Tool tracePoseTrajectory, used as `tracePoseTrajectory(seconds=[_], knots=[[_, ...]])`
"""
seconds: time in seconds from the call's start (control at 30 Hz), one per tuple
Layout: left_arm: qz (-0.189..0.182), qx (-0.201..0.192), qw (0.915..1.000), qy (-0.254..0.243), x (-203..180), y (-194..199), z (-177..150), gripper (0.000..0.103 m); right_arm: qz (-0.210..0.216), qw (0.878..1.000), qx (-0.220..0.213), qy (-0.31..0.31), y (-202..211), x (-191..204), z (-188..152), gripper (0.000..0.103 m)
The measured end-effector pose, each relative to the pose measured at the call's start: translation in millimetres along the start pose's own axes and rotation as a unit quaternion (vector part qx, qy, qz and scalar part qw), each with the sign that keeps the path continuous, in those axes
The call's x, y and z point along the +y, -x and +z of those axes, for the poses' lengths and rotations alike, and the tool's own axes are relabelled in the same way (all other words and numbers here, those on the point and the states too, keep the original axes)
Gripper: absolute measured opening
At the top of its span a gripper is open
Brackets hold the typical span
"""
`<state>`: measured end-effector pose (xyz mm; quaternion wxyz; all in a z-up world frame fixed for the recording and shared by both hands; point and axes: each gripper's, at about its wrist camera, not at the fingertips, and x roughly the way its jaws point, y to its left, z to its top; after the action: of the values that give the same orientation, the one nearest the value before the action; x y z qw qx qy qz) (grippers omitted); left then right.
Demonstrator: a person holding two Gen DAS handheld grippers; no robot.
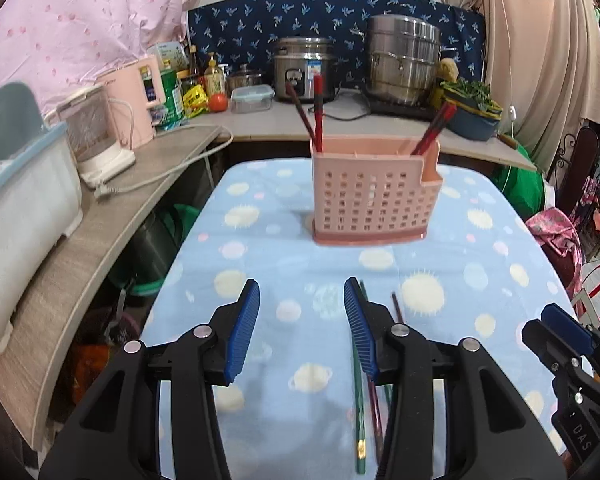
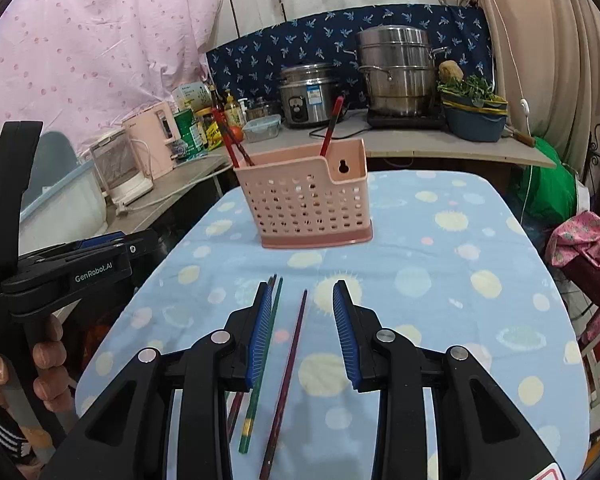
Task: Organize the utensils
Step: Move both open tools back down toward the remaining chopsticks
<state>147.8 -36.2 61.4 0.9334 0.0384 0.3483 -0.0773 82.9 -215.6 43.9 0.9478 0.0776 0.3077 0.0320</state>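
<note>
Pink perforated plastic utensil holder (image 1: 374, 192), rectangular with square holes, a stepped rim and a darker base tray, stands upright on the light-blue fleece tablecloth (image 1: 480, 248) printed with pale yellow and white dots. Red lacquered chopsticks (image 1: 318, 114) lean out of the holder's left end in the left wrist view; another red pair (image 1: 434, 132) leans out of its right end.

Nearer the cameras than the holder, loose chopsticks lie flat on the cloth, all pointing roughly toward the holder: a thin green chopstick (image 2: 262, 364) with a yellow band, a dark maroon chopstick (image 2: 288, 376) just right of it, and at least one more maroon stick (image 2: 236, 408) mostly hidden under the finger.

Left gripper (image 1: 302, 328), black plastic with ribbed blue pads, has its jaws apart and nothing between them, only bare cloth; the green chopstick runs beside and under its right pad. Right gripper (image 2: 300, 332), same build, also has jaws apart and grips nothing; the dark maroon chopstick lies on the cloth in the gap, the green one along its left pad. Whether either pad touches a stick, cannot tell.

Between the loose chopsticks and the holder the cloth is open. Right of the holder the cloth runs wide to a rounded table edge. Left of the holder the table edge is close, with a grey wood-grain counter (image 1: 100, 232) beyond a gap. A person's hand (image 2: 28, 372) holds the left gripper's handle.
</note>
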Motion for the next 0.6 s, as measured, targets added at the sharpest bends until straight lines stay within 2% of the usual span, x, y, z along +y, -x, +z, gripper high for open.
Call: tracePoseTrajectory(seconds=[0.3,0.6], knots=[[0.009,0.037,0.9992,-0.014,-6,-6,-58,0.042,-0.001,0.999,0.053,-0.007,-4,5,-60,0.032],[0.002,0.069,0.9976,-0.004,-4,-12,-92,0.042,0.003,0.996,0.091,-0.005,-13,13,-97,0.032]])
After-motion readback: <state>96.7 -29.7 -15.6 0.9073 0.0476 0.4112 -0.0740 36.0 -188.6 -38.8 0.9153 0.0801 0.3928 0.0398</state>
